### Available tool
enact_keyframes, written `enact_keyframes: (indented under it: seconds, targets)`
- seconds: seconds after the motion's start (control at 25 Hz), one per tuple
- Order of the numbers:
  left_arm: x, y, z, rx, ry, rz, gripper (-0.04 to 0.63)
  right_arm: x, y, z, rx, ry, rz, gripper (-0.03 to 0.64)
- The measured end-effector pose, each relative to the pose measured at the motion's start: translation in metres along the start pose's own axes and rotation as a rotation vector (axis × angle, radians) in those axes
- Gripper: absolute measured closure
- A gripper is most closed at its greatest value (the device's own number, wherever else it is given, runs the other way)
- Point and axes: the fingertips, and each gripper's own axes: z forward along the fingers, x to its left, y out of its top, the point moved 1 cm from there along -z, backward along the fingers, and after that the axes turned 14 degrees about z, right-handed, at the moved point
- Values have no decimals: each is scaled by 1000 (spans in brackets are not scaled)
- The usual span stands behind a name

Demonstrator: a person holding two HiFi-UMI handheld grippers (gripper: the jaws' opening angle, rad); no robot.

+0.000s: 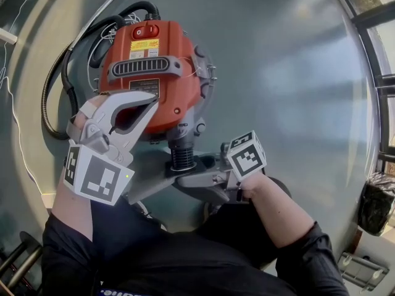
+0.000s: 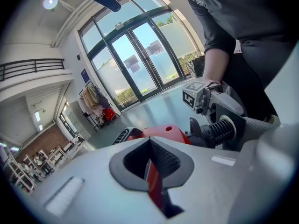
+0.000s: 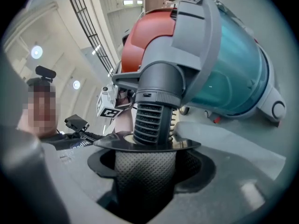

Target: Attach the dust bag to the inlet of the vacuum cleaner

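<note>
The orange vacuum cleaner (image 1: pixel 157 73) lies on the floor with its black ribbed inlet (image 1: pixel 182 156) pointing toward me. In the right gripper view the inlet (image 3: pixel 152 118) enters the black collar (image 3: pixel 145 144) of the grey mesh dust bag (image 3: pixel 145 181). My right gripper (image 3: pixel 147 169) is shut on the bag's neck just under the collar. From the head view this gripper (image 1: pixel 179 172) reaches in from the right, below the inlet. My left gripper (image 1: pixel 148 106) is shut with nothing in it, its tips against the vacuum's orange body (image 2: pixel 163 132).
A black hose (image 1: pixel 55 97) loops round the vacuum's left side and a thin white cable (image 1: pixel 15 122) runs further left. A black bag (image 1: pixel 376 202) stands by the window frame at the right. The vacuum's teal drum (image 3: pixel 233 64) fills the right gripper view's upper right.
</note>
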Motion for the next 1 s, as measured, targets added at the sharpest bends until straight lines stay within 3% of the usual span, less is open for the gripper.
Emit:
enact_keyframes:
  seconds: [0.36, 0.8, 1.0]
  targets:
    - [0, 0, 0, 2, 14, 0, 586, -3, 7, -5, -78, 84, 128, 318]
    - [1, 1, -1, -2, 18, 17, 586, 3, 20, 2, -137, 93, 91, 318]
    - [-1, 0, 0, -6, 18, 9, 586, -3, 22, -3, -115, 74, 79, 318]
